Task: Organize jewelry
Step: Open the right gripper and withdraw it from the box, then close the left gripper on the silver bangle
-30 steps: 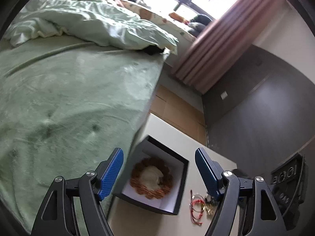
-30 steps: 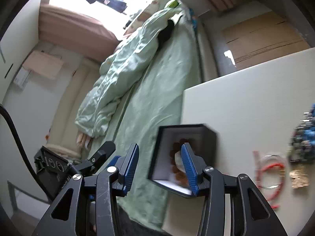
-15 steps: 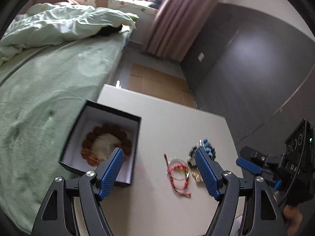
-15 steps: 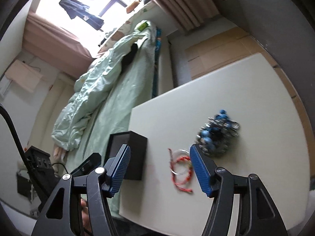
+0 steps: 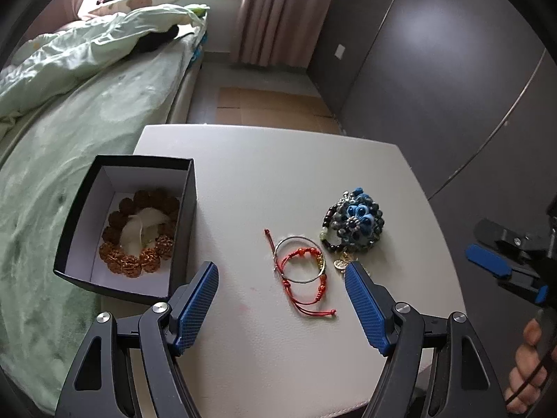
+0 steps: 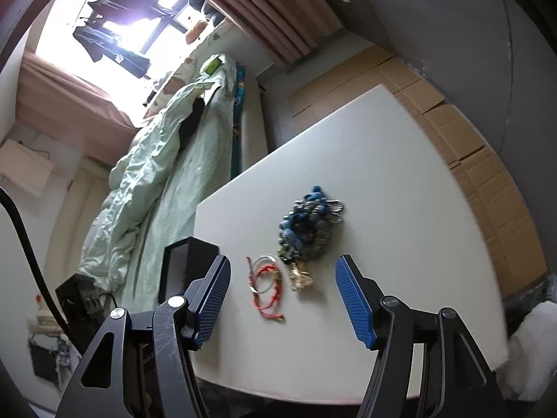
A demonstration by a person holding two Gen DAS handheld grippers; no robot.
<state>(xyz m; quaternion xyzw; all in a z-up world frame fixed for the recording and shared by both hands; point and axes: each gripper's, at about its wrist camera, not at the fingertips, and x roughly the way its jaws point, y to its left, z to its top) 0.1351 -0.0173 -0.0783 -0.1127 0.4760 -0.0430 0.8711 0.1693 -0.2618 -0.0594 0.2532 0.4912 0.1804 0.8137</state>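
A black box (image 5: 188, 209) with a white lining stands at the left edge of the white table (image 5: 278, 167); a brown bead bracelet (image 5: 139, 240) lies inside it. Red cord bracelets with a silver ring (image 5: 303, 268) lie mid-table, and a blue beaded flower piece (image 5: 355, 223) lies to their right. My left gripper (image 5: 282, 303) is open and empty above the near table, just before the red bracelets. My right gripper (image 6: 282, 299) is open and empty, low over the table near the red bracelets (image 6: 266, 285), the blue piece (image 6: 310, 223) and the box (image 6: 184, 264).
A bed with green covers (image 5: 69, 122) runs along the table's left side. Flattened cardboard (image 5: 264, 104) lies on the floor beyond the table. A dark wall (image 5: 435, 69) is on the right. The right gripper also shows at the right edge of the left wrist view (image 5: 501, 264).
Both grippers have pulled back from the box and swung right toward the loose jewelry. The right gripper's jaws have opened wider. The box with the brown bracelet stands on the table.
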